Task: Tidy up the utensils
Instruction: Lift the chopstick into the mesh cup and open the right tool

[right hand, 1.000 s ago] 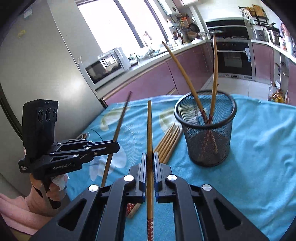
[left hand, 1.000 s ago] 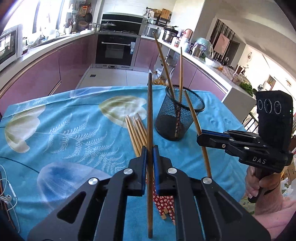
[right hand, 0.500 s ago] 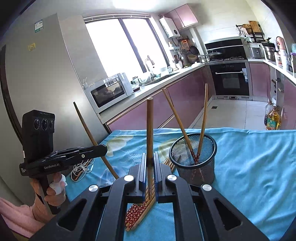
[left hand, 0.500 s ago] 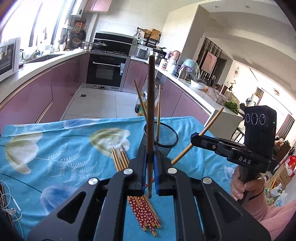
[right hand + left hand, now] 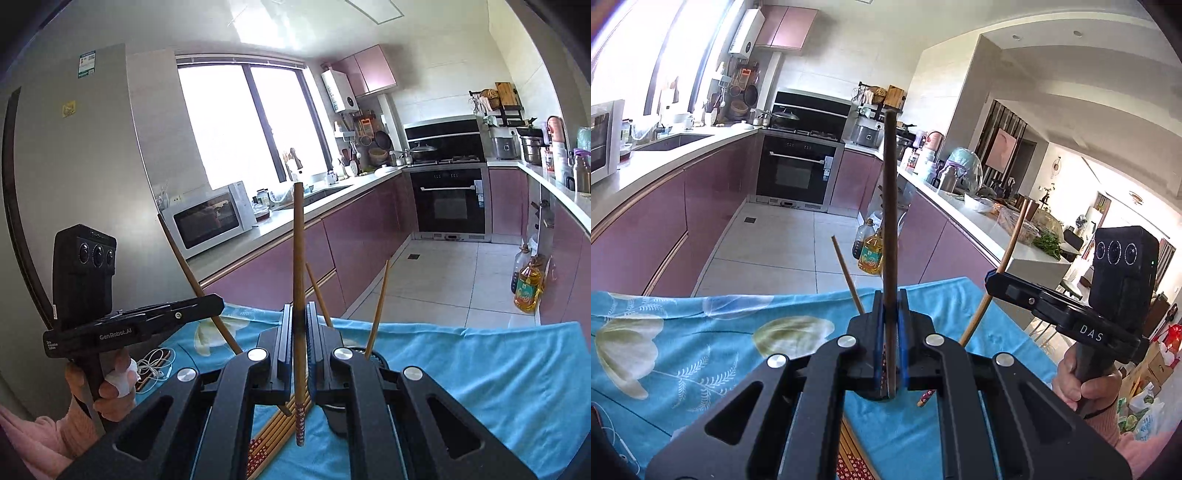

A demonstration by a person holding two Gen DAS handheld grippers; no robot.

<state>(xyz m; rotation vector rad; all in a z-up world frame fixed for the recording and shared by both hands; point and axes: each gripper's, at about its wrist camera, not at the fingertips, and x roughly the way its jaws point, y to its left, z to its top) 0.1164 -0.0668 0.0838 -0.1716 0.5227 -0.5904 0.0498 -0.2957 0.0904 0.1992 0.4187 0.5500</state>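
Both tongs are clamped, each on a single chopstick. The left tongs (image 5: 891, 325) grip a dark chopstick (image 5: 889, 206) near its lower end, its long axis close to upright in that view. The right tongs (image 5: 299, 332) grip a lighter chopstick (image 5: 297, 258), also near upright, its red patterned end (image 5: 300, 424) hanging below the pads. Both are held off the bench (image 5: 480, 369), which is covered by a blue floral cloth. The mesh cup (image 5: 373, 360) stands on the bench just right of the right tongs and below them, mostly hidden behind the tong frame; two chopsticks (image 5: 378, 306) already lean out of it. The spare bundle (image 5: 273, 435) lies flat on the cloth beneath the tongs. Judgement: the right hand looks nearer to the cup, and its stick already points roughly along the drop line; the coming move needs the lower tip brought over the rim. From the left view the cup cannot be seen.
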